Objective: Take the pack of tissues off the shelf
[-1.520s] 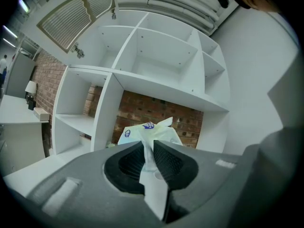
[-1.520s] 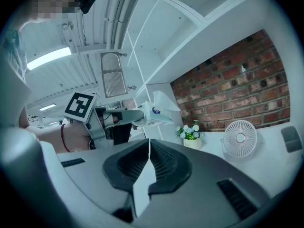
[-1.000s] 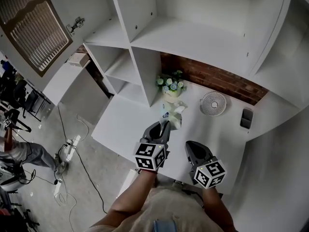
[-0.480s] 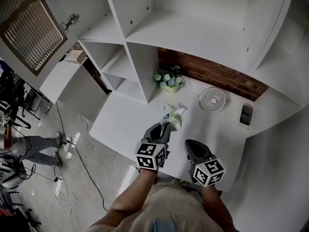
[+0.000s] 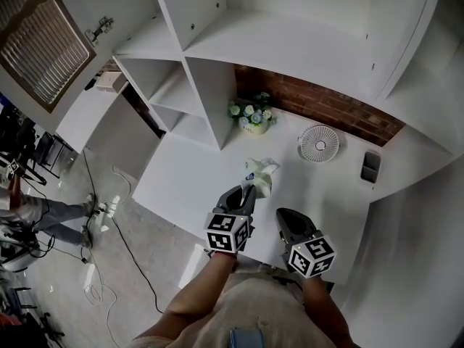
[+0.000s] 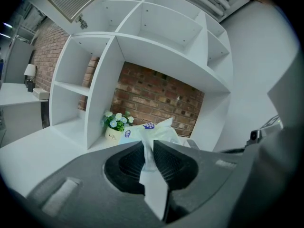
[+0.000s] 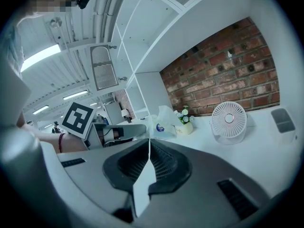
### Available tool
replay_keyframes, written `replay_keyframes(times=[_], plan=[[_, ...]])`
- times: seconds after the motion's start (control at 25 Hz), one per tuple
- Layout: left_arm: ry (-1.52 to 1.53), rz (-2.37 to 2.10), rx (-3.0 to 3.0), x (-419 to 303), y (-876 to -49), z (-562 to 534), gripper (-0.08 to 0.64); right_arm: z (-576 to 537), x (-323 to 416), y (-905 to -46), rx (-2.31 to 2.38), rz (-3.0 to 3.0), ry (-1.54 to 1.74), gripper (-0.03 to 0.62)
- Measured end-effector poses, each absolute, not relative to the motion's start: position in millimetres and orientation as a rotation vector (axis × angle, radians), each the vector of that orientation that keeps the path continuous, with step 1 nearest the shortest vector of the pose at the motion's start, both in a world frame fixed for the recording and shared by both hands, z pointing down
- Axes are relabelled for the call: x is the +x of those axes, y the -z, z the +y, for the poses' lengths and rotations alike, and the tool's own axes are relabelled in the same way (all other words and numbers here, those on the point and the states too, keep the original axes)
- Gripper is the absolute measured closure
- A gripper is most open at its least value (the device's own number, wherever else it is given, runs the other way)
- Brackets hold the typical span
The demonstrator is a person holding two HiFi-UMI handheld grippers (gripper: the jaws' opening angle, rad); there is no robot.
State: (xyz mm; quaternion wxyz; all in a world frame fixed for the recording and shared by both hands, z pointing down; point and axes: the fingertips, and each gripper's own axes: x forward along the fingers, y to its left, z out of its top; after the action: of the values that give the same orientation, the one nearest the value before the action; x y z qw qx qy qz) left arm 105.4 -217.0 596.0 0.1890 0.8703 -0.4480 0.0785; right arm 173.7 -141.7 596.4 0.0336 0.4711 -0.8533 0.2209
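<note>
The pack of tissues (image 5: 259,177) is a soft pale plastic pack with blue print, held just above the white desk (image 5: 181,187). My left gripper (image 5: 249,189) is shut on its near end. In the left gripper view the wrapper (image 6: 153,139) is pinched between the two dark jaws of the left gripper (image 6: 148,148), with the pack bulging beyond them. My right gripper (image 5: 284,219) hovers to the right of the pack over the desk's front edge. Its jaws meet with nothing between them, as the right gripper (image 7: 149,148) shows in its own view. There the pack (image 7: 163,122) appears to the left of centre.
A small pot of blue and white flowers (image 5: 251,117) stands by the brick back wall (image 5: 319,106). A white desk fan (image 5: 318,143) and a grey box (image 5: 370,167) sit to the right. White shelf compartments (image 5: 217,56) rise above and left of the desk.
The left gripper with the pack has stayed nearly still. The head view has shifted slightly, so the shelf and desk sit a little higher and further left in the picture.
</note>
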Motion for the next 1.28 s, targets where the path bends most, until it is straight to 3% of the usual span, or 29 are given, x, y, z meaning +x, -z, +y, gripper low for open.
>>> replay_keyframes(times=[1.28], plan=[[-0.400,-1.167,2.376,108,-703,-204,0.503,-144,175,-620,1.422,-2.561,-0.714,0.574]])
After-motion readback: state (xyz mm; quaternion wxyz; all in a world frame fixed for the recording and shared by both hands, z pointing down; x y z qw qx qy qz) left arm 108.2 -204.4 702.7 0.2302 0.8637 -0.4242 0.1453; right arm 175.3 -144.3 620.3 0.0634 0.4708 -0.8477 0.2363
